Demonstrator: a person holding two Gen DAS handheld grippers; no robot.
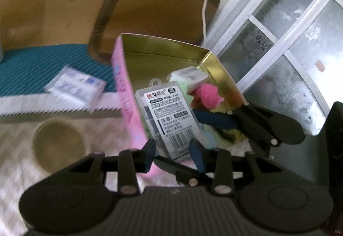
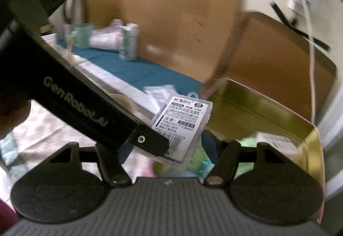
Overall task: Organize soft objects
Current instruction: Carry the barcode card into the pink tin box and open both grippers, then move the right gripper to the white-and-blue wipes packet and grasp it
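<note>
My left gripper (image 1: 174,152) is shut on a clear plastic refill case (image 1: 171,120) with a barcode label, holding it over a pink tin (image 1: 126,94) with a gold inside (image 1: 165,58). The tin holds a pink yarn ball (image 1: 209,95), a white packet (image 1: 188,76) and green and blue soft items. In the right wrist view the same case (image 2: 182,124) sits between my right gripper's (image 2: 166,148) open jaws, with the left gripper's arm (image 2: 85,107) crossing in front. The right gripper's fingers (image 1: 216,118) reach into the tin.
A white tissue packet (image 1: 75,89) lies on a teal mat (image 1: 42,69). A round beige cup (image 1: 57,146) sits on the white cloth. A brown lid (image 1: 158,6) and cardboard stand behind. Bottles and a green cup (image 2: 83,34) stand far back.
</note>
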